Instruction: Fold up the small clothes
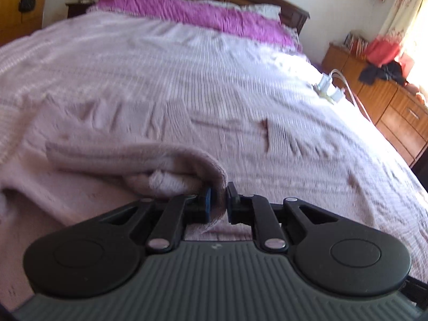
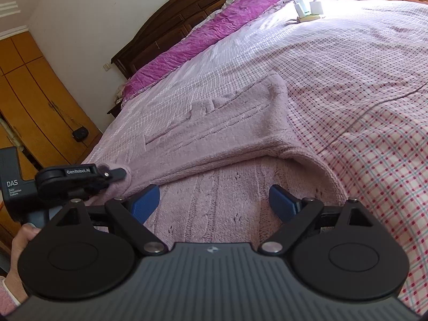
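Observation:
A pale pink fluffy knitted sweater (image 2: 214, 139) lies spread on the checked bedspread (image 2: 361, 85), one sleeve reaching up toward the pillows. In the left wrist view my left gripper (image 1: 218, 200) is shut on the sweater's edge (image 1: 133, 157), with a fold of it lifted and bunched between the blue pads. The right wrist view shows that same left gripper (image 2: 117, 172) at the sweater's left side, a hand below it. My right gripper (image 2: 214, 200) hangs open over the sweater's near part, its blue fingers (image 2: 145, 202) wide apart with nothing between them.
A magenta pillow cover (image 2: 203, 40) lies along the dark wooden headboard (image 2: 171, 16). White chargers with cables (image 2: 307, 8) rest on the bed's far right part. A wooden dresser (image 1: 388, 101) with clothes on top stands beside the bed; wardrobes (image 2: 32, 101) on the left.

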### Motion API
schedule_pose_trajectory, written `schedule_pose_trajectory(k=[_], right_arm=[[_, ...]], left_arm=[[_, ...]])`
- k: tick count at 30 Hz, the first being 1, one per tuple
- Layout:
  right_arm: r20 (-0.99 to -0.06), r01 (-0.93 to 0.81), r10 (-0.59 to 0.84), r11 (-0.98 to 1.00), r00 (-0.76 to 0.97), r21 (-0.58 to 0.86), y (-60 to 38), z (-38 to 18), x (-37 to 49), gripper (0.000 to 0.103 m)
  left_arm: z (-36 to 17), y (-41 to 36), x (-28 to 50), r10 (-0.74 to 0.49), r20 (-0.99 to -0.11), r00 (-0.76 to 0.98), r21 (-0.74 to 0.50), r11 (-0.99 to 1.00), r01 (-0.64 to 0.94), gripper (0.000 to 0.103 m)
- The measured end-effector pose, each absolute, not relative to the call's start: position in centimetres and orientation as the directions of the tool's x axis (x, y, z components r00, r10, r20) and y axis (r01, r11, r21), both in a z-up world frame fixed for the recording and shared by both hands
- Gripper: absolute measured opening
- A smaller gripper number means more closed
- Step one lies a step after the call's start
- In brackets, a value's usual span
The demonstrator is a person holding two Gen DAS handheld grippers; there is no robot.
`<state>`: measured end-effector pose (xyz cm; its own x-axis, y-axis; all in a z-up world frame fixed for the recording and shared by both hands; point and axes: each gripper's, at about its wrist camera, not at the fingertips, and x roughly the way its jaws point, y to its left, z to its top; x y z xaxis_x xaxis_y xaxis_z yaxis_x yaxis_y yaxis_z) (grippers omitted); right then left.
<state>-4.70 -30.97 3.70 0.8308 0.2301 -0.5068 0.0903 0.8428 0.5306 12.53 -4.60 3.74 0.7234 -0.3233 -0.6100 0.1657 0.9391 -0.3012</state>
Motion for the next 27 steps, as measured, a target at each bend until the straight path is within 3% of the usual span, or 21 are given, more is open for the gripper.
schedule_pose_trajectory(k=[3, 5, 7, 13, 21, 27], right_arm=[[-0.509, 0.087, 0.229, 0.848, 0.83, 0.523, -30.8, 3.6, -4.7, 0.093], [-0.511, 0.086, 0.23, 0.848, 0.828, 0.523, -30.8, 3.5, -4.6, 0.093], [-0.514, 0.088, 0.231, 0.848, 0.826, 0.523, -30.8, 3.6, -4.5, 0.093], [-0.524, 0.076, 0.274, 0.83, 0.807, 0.552, -30.2, 4.5, -3.7, 0.093], [-0.498, -0.089, 0.43, 0.817, 0.753, 0.57, -26.0, 7.7, 1.0, 0.093], [-0.553, -0.173, 0.516, 0.814, 0.654, 0.554, -20.5, 8.4, 7.7, 0.093]], left_arm=[[3.6, -4.5, 11.6, -0.339, -0.615, 0.712, -0.303, 0.935, 0.184, 0.031], [4.0, -4.2, 10.9, -0.337, -0.618, 0.711, -0.284, 0.938, 0.198, 0.053], [4.5, -3.7, 9.8, -0.312, -0.62, 0.72, -0.252, 0.948, 0.193, 0.065], [5.1, -0.1, 7.7, -0.193, -0.645, 0.739, -0.171, 0.979, 0.106, 0.066], [4.8, 4.2, 6.7, -0.08, -0.659, 0.748, -0.132, 0.991, -0.011, 0.066], [4.0, 5.6, 6.3, -0.087, -0.654, 0.752, -0.155, 0.988, -0.02, 0.066]])
